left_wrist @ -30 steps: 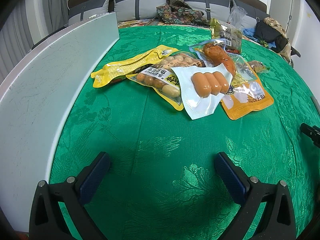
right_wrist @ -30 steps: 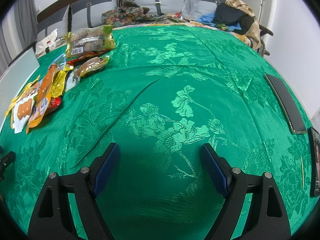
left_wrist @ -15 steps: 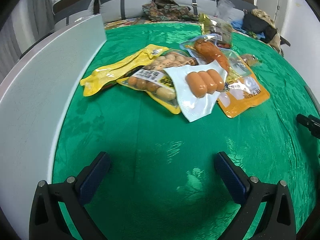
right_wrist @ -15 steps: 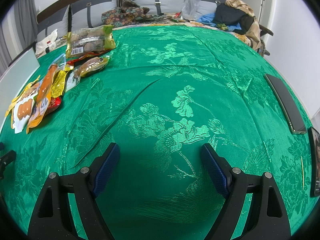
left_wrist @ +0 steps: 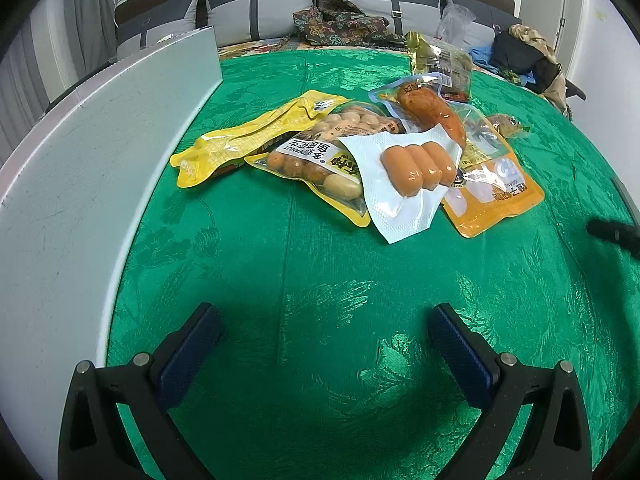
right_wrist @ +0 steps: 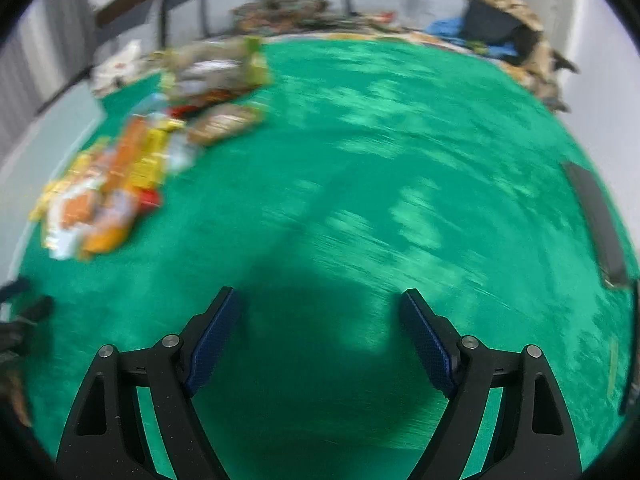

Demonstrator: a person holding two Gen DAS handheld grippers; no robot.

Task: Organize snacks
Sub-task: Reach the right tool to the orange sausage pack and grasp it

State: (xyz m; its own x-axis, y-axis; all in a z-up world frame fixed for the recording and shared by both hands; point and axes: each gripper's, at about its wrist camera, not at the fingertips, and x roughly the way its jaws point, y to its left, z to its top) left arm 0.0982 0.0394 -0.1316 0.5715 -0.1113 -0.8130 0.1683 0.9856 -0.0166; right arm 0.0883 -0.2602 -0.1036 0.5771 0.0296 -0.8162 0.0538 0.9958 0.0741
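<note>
progress: not started, snack pile (left_wrist: 372, 148) unsorted at frame centre on green surface (left_wrist: 320, 280) | left tool (left_wrist: 324, 332) spread wide, empty | right tool (right_wrist: 320, 328) spread wide, empty, view blurred

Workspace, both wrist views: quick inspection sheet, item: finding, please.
Surface: green patterned cloth, a crease running through it.
Job's things: overlapping pile of snack packets; clear sausage pack on top, peanut bag, yellow pouch, orange pouch, chicken-leg pack, dark-labelled bag behind.
Clutter: dark flat device at the cloth's right edge.
Grippers: left gripper open, empty, short of the pile; right gripper open, empty, view motion-blurred.
Cables: nothing seen.
Surroundings: white board standing on the left; grey cushions, clothes heaped behind.
</note>
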